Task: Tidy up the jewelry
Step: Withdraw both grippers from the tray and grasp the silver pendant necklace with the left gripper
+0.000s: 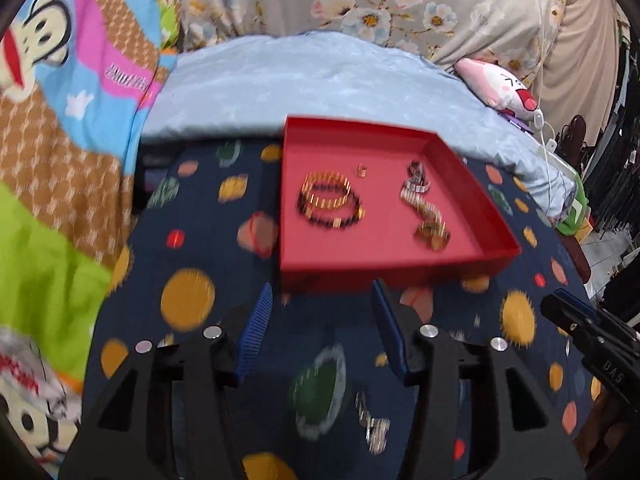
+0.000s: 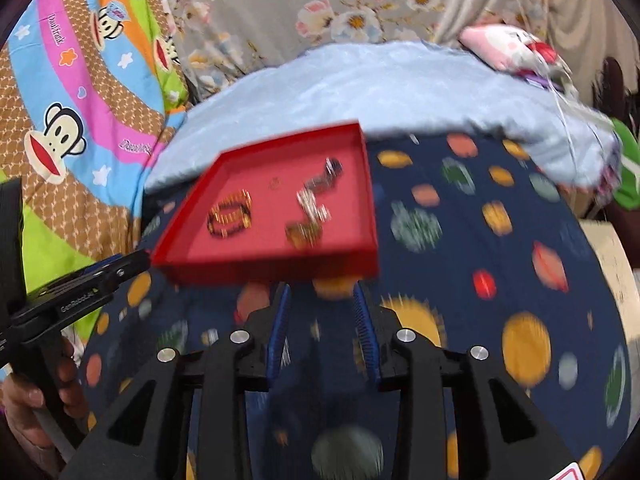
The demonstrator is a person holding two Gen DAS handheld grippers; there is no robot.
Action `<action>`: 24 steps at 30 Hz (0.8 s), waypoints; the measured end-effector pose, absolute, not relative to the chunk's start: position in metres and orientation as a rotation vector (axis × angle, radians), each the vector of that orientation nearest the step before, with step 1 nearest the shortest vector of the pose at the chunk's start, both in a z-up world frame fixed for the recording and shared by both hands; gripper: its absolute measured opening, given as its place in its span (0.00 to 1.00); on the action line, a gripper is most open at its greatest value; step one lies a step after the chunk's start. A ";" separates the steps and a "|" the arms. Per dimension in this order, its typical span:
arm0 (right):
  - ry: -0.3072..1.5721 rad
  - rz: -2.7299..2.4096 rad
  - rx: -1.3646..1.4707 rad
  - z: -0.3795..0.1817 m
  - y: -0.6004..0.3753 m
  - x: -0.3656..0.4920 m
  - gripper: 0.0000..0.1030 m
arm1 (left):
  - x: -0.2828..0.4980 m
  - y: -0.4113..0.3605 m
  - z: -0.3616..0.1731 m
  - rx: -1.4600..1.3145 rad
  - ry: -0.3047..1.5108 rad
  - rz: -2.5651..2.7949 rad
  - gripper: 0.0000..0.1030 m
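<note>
A red tray (image 1: 496,256) lies on a dark blue spotted cloth (image 1: 192,240). In it lie a gold and dark bead bracelet pair (image 1: 330,200), a small ring (image 1: 362,170), a silver chain (image 1: 418,190) and a gold ring piece (image 1: 432,234). A silver piece (image 1: 374,424) lies on the cloth below my left gripper (image 1: 322,296), which is open and empty just short of the tray's near wall. In the right wrist view the tray (image 2: 280,270) holds the same bracelets (image 2: 230,216) and chain (image 2: 316,196). My right gripper (image 2: 322,292) is open and empty at the tray's near wall.
A light blue blanket (image 1: 320,76) lies behind the tray. A cartoon monkey quilt (image 1: 60,100) is at the left, a floral sheet (image 1: 360,0) behind, a pink plush toy (image 1: 500,84) with white cables at the right. The right gripper's finger (image 1: 580,320) shows at the right edge.
</note>
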State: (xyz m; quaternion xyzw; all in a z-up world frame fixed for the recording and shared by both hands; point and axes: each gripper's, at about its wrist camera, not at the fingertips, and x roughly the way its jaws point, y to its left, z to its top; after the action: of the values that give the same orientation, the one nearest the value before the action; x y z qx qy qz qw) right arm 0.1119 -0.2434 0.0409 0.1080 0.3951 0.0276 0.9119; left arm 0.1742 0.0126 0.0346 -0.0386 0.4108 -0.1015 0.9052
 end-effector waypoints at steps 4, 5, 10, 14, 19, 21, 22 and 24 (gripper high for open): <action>0.859 0.029 0.246 0.025 -0.250 0.079 0.31 | 0.143 0.020 0.014 -0.084 0.903 -0.199 0.48; 0.871 0.025 0.248 0.021 -0.251 0.070 0.31 | 0.135 0.020 0.009 -0.083 0.918 -0.200 0.48; 0.910 -0.004 0.267 0.007 -0.257 0.039 0.31 | 0.107 0.012 -0.014 -0.093 0.979 -0.229 0.48; 0.926 -0.016 0.280 -0.001 -0.259 0.022 0.31 | 0.097 -0.005 -0.022 -0.016 0.967 -0.197 0.48; 0.933 -0.030 0.306 -0.005 -0.266 0.009 0.31 | 0.101 -0.017 -0.023 0.007 0.958 -0.205 0.48; 0.934 -0.039 0.318 -0.005 -0.271 0.007 0.31 | 0.102 -0.021 -0.024 0.033 0.945 -0.185 0.46; 0.933 -0.040 0.325 -0.005 -0.273 0.006 0.31 | 0.102 -0.023 -0.024 0.048 0.938 -0.182 0.42; 0.931 -0.040 0.331 -0.004 -0.275 0.007 0.31 | 0.101 -0.026 -0.025 0.075 0.918 -0.173 0.36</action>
State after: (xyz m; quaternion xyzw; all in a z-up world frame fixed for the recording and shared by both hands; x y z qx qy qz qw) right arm 0.0065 -0.2753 -0.0038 0.1589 0.4467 -0.0191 0.8803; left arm 0.1009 -0.0265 -0.0248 0.0362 0.4426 -0.0833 0.8921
